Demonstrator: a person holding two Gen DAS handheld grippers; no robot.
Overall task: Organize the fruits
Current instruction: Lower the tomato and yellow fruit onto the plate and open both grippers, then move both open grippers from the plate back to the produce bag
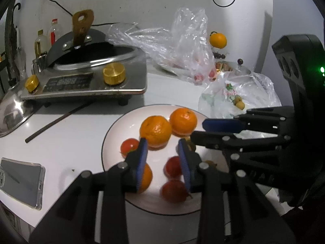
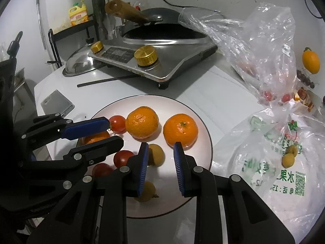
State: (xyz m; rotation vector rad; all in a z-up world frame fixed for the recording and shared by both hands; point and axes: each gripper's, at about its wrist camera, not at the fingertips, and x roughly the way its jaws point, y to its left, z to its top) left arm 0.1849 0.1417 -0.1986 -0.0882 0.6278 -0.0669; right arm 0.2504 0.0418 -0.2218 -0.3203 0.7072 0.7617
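Observation:
A white plate (image 1: pixel 115 134) (image 2: pixel 195 109) holds three oranges, among them one at the back (image 1: pixel 156 130) (image 2: pixel 141 122) and one to its right (image 1: pixel 183 121) (image 2: pixel 180 130), three small tomatoes (image 1: pixel 172 166) (image 2: pixel 122 157) and two small yellow fruits (image 2: pixel 155 154). My left gripper (image 1: pixel 162 148) is open and empty above the plate. It also shows in the right wrist view (image 2: pixel 110 131). My right gripper (image 2: pixel 160 151) is open and empty above the plate's near right part. It shows from the side in the left wrist view (image 1: pixel 198 129).
A steel cooker (image 1: pixel 85 81) (image 2: pixel 158 59) with a pan stands behind the plate. Clear plastic bags with fruit (image 1: pixel 178 46) (image 2: pixel 262 46), a printed bag (image 2: pixel 284 152), a loose orange (image 1: pixel 218 40) (image 2: pixel 310 61), a phone (image 1: pixel 20 185) (image 2: pixel 56 102), a chopstick (image 1: pixel 59 121) and a pot lid (image 2: pixel 79 63) lie around.

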